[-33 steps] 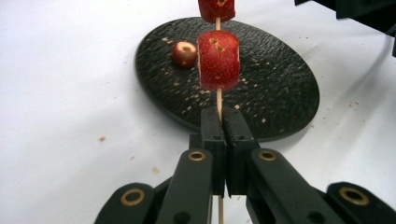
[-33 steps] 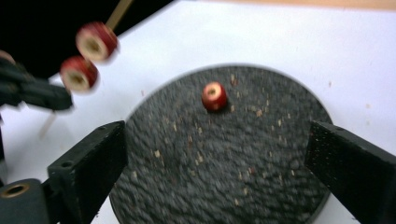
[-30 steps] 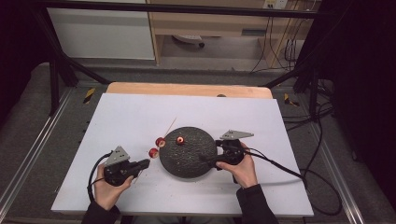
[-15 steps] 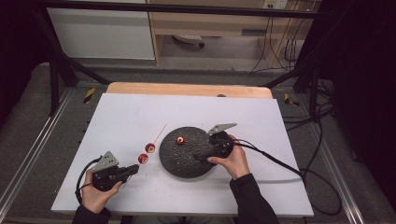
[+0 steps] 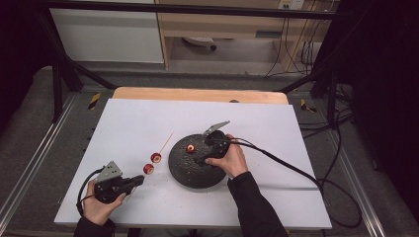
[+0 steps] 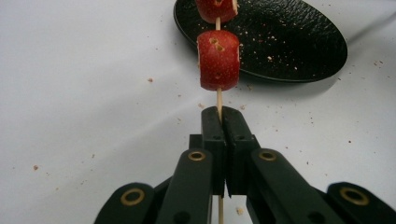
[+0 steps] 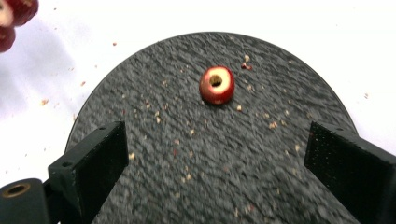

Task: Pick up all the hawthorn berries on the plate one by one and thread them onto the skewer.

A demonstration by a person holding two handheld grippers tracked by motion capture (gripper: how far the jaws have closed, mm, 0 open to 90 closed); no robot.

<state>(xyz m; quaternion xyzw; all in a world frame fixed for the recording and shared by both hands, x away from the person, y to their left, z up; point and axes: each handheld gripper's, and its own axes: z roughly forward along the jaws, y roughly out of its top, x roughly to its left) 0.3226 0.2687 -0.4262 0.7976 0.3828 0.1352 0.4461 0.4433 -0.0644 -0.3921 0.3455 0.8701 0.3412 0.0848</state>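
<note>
The cored red fruit piece [image 7: 217, 85] lies on the black plate [image 5: 185, 170], loose between the right gripper's [image 7: 217, 158] wide-open jaws. A crooked pinch could roll it away. The left gripper [image 6: 224, 123] clamps the skewer [image 6: 218, 100], probably thin enough to pivot.

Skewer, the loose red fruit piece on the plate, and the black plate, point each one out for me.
skewer [image 6: 218, 99]: left gripper view, bare stick just above the closed jaws.
loose red fruit piece [image 7: 217, 85]: right gripper view, its red rim beside the hole.
black plate [image 5: 184, 174]: high view, bare lower-left surface.
</note>
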